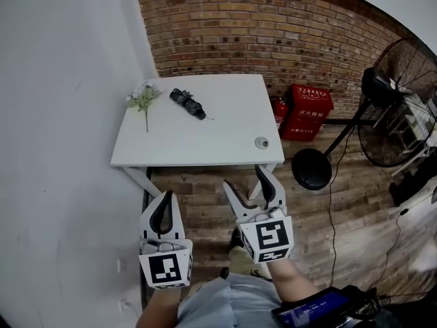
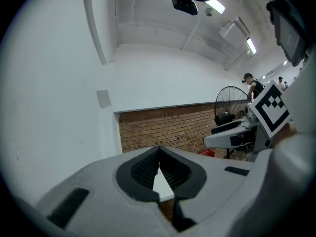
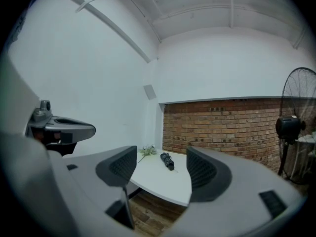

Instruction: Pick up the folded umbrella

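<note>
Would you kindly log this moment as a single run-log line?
stage: pre-grasp | umbrella: lying on table, untouched | left gripper: shut, empty | right gripper: open, empty

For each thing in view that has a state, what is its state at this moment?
Black folded umbrella: folded, lying flat on the white table, untouched.
Green flower sprig: lying flat, beside the umbrella, apart from it.
Left hand-held gripper: jaws together, empty.
Right hand-held gripper: jaws apart, empty.
Black pedestal fan: upright on the floor.
</note>
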`<state>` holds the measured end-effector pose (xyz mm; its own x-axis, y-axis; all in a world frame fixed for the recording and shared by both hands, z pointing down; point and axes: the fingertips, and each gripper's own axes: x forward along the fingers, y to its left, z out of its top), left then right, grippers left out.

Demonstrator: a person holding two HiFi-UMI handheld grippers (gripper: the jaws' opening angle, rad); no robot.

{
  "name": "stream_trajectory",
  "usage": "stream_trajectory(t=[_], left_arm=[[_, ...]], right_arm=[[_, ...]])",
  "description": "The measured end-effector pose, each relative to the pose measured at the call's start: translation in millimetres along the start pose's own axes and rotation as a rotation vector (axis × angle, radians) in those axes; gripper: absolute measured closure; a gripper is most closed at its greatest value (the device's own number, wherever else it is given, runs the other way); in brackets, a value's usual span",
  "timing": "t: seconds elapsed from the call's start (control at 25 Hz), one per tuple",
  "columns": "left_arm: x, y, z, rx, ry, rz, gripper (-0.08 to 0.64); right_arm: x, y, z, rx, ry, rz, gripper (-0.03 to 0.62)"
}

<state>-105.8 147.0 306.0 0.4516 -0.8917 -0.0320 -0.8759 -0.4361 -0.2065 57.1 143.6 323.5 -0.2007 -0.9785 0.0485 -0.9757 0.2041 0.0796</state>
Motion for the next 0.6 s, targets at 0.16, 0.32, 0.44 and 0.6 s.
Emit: stream_trajectory(t=[0.16, 0.32, 0.44, 0.6], left_arm=[[14, 7, -9, 0.001, 0.019, 0.006, 0.554], [34, 12, -18, 0.0, 0.037, 0.018, 0.553], [53, 17, -23, 0.003, 0.048, 0.021, 0.553], [86, 27, -28, 0.002, 0.075, 0.037, 0.553]], right_arm=[[16, -2, -6, 0.007, 0.006, 0.011, 0.276], [38, -10, -14, 0.014, 0.016, 0.022, 0.276], [61, -17, -18, 0.024, 0.029, 0.031, 0.276], [94, -29, -19, 0.026, 0.042, 0.053, 0.276]])
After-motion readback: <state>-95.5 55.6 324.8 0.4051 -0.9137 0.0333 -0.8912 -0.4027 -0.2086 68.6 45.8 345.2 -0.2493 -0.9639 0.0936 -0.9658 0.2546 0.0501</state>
